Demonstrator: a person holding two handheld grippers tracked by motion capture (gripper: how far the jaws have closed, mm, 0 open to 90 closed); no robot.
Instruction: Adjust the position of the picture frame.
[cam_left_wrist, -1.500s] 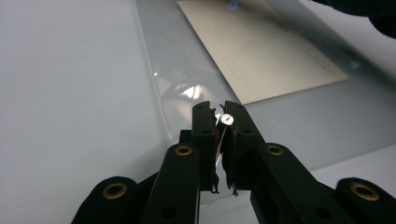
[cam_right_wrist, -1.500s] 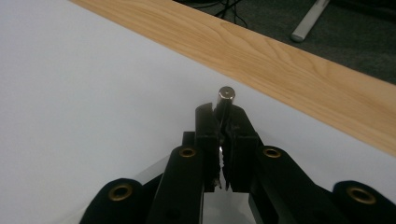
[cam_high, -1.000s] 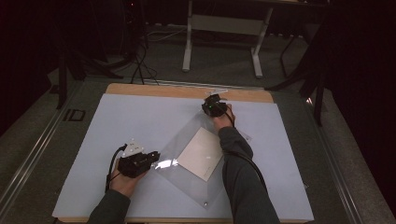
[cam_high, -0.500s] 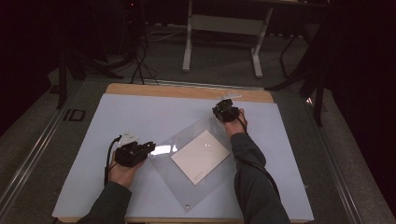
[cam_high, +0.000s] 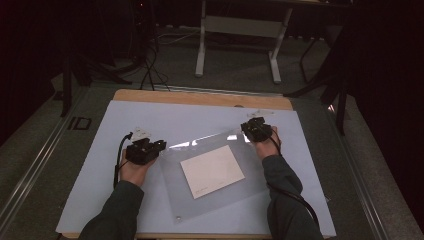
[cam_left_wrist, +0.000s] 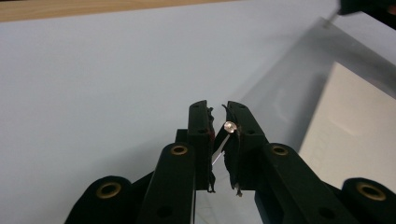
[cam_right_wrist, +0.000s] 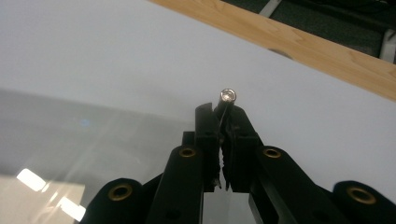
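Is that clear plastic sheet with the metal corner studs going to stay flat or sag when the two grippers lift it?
The clear plastic sheet probably stays flat: its edges look straight between the left gripper and right gripper. Its glossy surface may be slippery.

High view: fixed above the near edge, facing forward and down, far enough to take in the whole bench (cam_high: 150, 117). Left gripper view: rides low, looks along its jaws, very near the clear sheet (cam_left_wrist: 299, 70) beyond them. Right gripper view: same closeness, facing the bench's far wooden edge. All three share the sheet.
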